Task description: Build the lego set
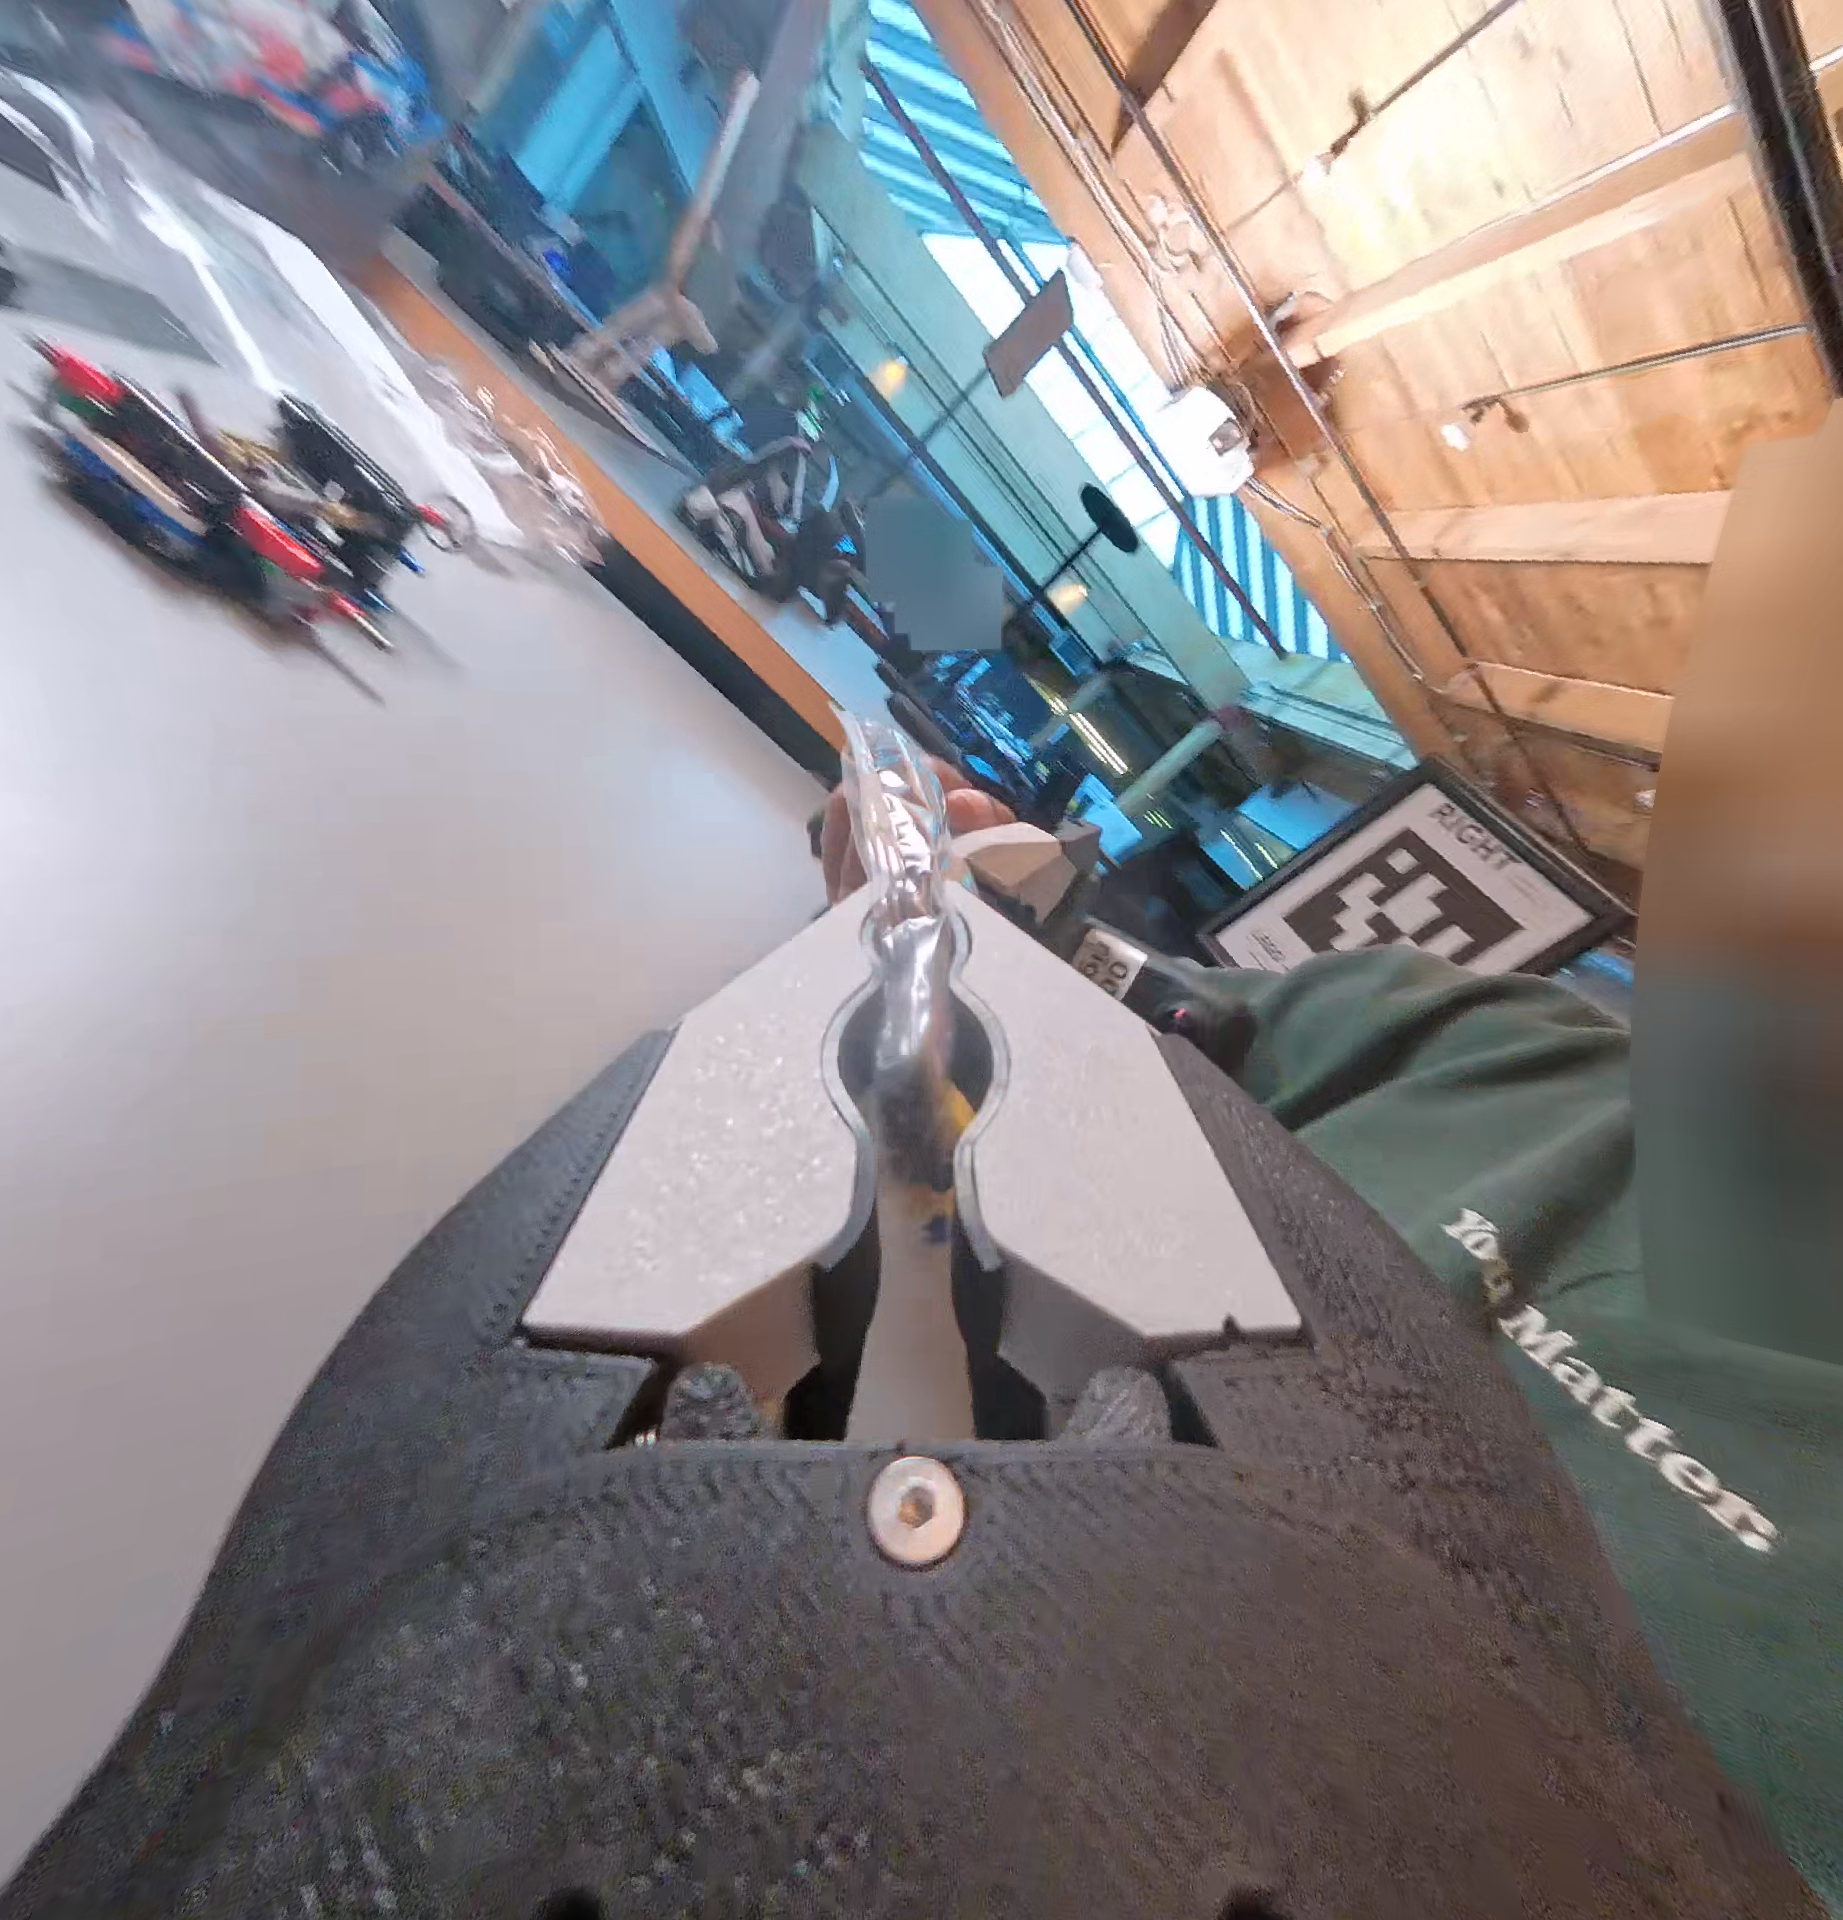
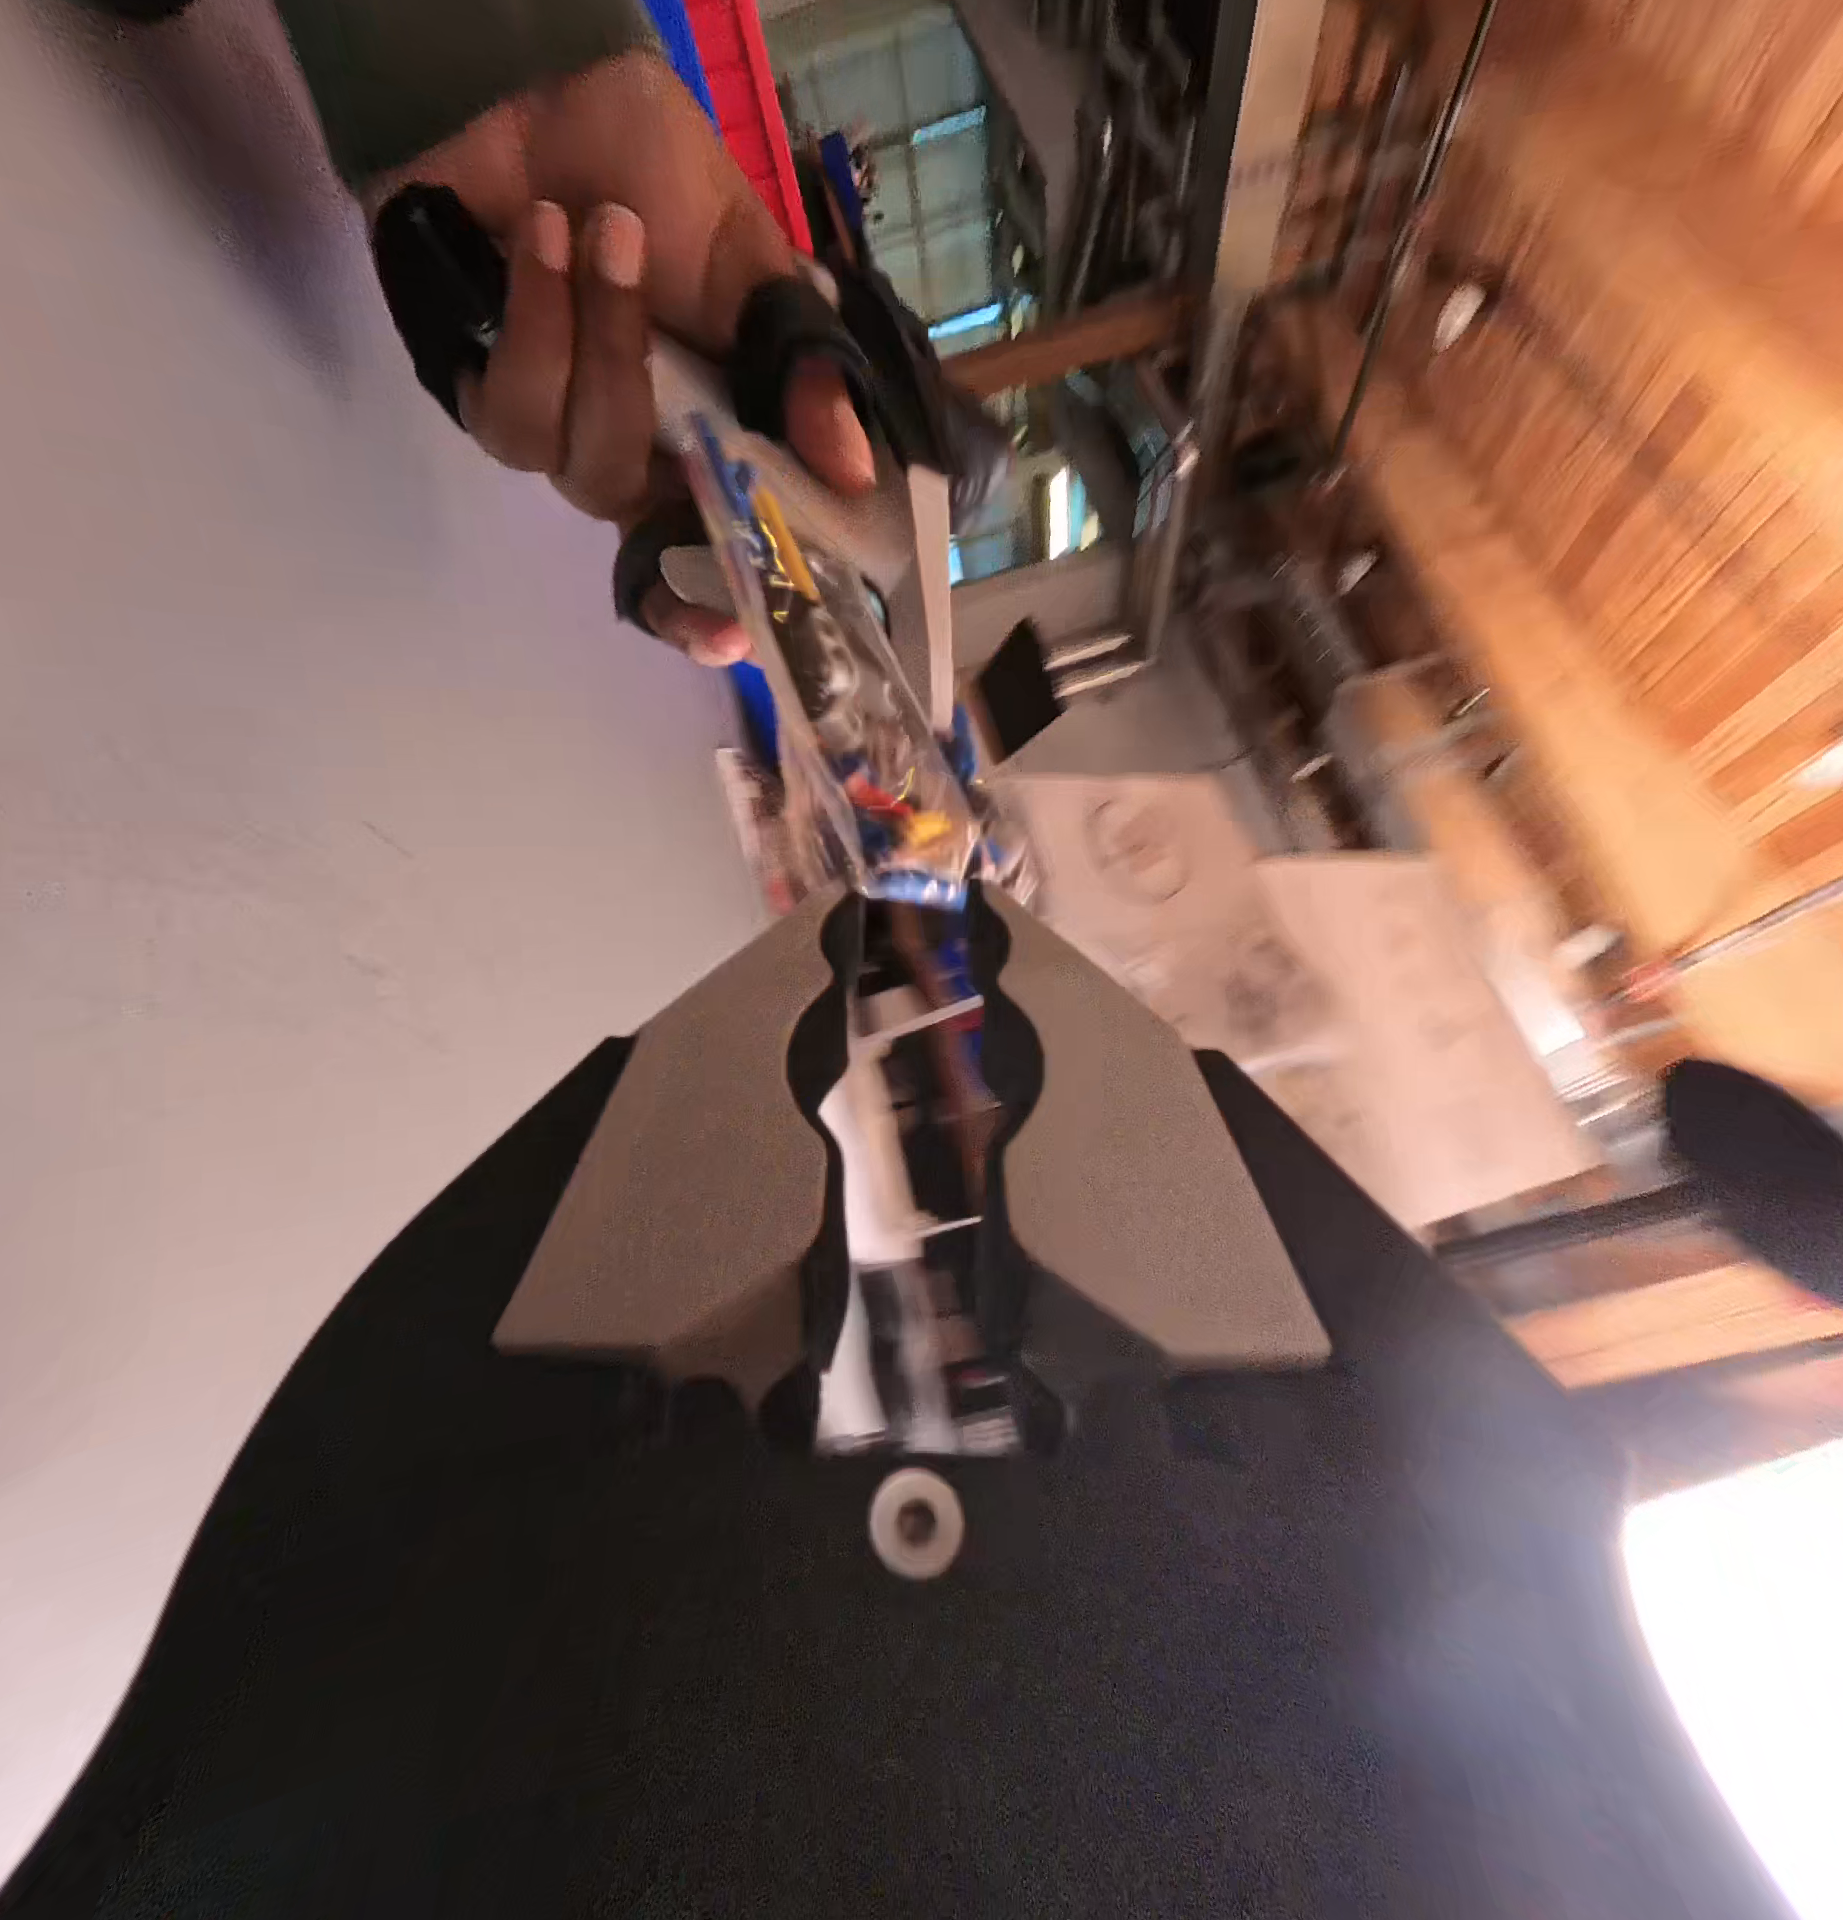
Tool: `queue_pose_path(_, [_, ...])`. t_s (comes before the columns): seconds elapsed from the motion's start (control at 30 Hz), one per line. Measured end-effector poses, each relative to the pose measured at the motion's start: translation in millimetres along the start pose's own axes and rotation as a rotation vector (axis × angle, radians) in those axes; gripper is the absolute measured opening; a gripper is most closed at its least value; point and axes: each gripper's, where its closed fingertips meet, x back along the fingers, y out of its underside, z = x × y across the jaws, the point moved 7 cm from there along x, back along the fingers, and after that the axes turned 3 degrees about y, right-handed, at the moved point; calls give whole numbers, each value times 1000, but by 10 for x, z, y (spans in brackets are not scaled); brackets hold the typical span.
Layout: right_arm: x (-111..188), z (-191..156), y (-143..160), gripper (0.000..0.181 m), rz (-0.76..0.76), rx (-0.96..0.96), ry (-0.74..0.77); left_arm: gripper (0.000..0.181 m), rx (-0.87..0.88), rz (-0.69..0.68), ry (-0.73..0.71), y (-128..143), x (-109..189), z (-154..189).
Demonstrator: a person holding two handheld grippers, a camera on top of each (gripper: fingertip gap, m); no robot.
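Above the white desk, both tongs clench one clear plastic bag of lego pieces: left tongs on one edge, right tongs opposite.

Glossy clear plastic bag, matt grainy grey fingers, rough black housing, smooth white table

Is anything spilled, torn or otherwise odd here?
Nothing looks spilled. The clear plastic bag of pieces hangs stretched in the air between the left gripper and the right gripper, both shut on it. A tear cannot be seen.
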Motion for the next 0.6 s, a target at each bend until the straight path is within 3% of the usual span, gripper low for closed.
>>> queue_pose_path(0.13, [-57, 35, 264, 37, -52, -713, -251, 0, -93, 90, -107, -100, 150, -58])
queue_pose_path(0.2, [-110, 77, 339, 58, -28, -1080, -381, 0, -125, 107, -123, -121, 181, -78])
queue_pose_path(0.33, [-301, 45, 457, 67, -29, -1386, -528, 0, -166, 104, -111, -108, 129, -109])
queue_pose_path(0.37, [-351, 15, 464, 64, -33, -1436, -565, 0, -176, 101, -99, -101, 108, -105])
queue_pose_path(0.47, [-451, -39, 503, 6, -51, -1519, -640, 2, -175, 114, -113, -80, 112, -124])
queue_pose_path(0.6, [-462, -52, 526, 3, -39, -1614, -734, 16, -174, 124, -89, -52, 188, -97])
